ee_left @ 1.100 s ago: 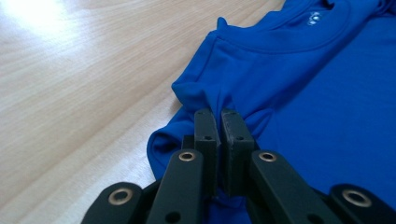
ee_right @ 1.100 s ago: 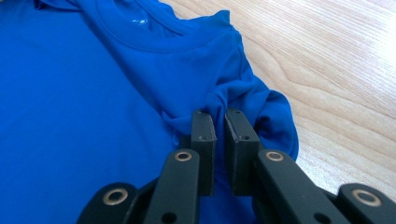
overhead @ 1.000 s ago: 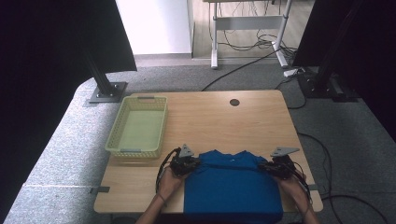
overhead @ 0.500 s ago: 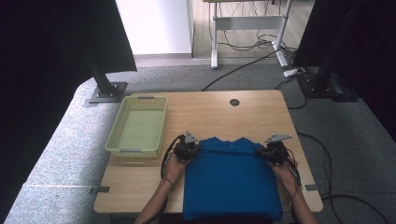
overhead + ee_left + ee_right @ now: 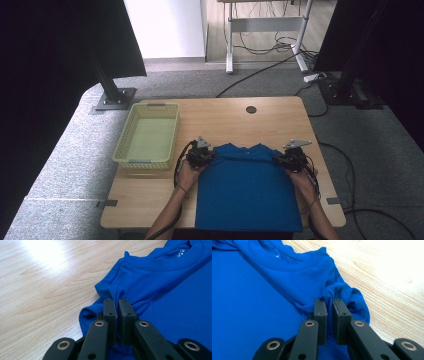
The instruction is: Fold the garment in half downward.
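A blue T-shirt (image 5: 247, 190) lies flat on the wooden table (image 5: 220, 120), collar pointing away from the person, its hem hanging at the near edge. My left gripper (image 5: 206, 156) is shut on the shirt's left shoulder, where the cloth (image 5: 117, 293) bunches between the jaws. My right gripper (image 5: 283, 159) is shut on the right shoulder, pinching a fold of cloth (image 5: 332, 293). The round collar (image 5: 185, 257) shows in the left gripper view, and the collar (image 5: 277, 261) shows in the right gripper view as well.
A pale green plastic basket (image 5: 148, 134) stands empty at the table's left side, close to my left gripper. A round cable hole (image 5: 251, 109) sits near the far edge. Bare wood lies beyond the shirt. Black stands and floor cables surround the table.
Both grippers have moved away from the person, dragging the shirt's shoulders farther onto the table. The shirt now lies farther up the table.
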A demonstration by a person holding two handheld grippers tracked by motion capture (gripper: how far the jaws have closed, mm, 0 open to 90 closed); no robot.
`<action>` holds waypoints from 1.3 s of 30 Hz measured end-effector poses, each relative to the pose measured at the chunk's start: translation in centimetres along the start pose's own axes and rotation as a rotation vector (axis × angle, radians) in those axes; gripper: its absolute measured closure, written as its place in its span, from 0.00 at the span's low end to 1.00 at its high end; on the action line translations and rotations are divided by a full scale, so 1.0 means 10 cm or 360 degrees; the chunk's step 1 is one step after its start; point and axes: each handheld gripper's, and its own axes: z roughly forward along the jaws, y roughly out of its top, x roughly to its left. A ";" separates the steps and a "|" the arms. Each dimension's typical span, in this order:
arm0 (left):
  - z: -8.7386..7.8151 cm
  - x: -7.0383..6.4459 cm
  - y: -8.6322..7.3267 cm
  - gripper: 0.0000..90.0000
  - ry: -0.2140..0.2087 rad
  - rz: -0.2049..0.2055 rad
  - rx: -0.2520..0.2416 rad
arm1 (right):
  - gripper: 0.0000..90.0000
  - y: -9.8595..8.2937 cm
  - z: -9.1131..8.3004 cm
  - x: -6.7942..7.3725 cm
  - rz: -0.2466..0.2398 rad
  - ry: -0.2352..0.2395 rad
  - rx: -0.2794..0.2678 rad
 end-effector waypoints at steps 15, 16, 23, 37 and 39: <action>-0.41 -0.10 0.13 0.95 -0.0034 0.0040 -0.0190 | 0.93 0.07 -0.45 0.07 -0.0011 0.0035 -0.0213; -0.44 -0.12 0.13 0.95 -0.0045 0.0039 -0.0201 | 0.93 0.06 -0.48 0.08 -0.0008 0.0042 -0.0222; -0.56 -0.22 -0.07 0.95 -0.0134 0.0026 -0.0195 | 0.93 -0.15 -0.58 0.17 -0.0005 0.0100 -0.0195; -0.35 -0.33 -0.35 0.94 -0.0112 0.0110 -0.0037 | 0.93 -0.44 -0.42 0.18 0.0054 0.0175 -0.0039; -0.34 -0.32 -0.34 0.94 -0.0101 0.0115 -0.0036 | 0.93 -0.43 -0.40 0.16 0.0060 0.0171 -0.0036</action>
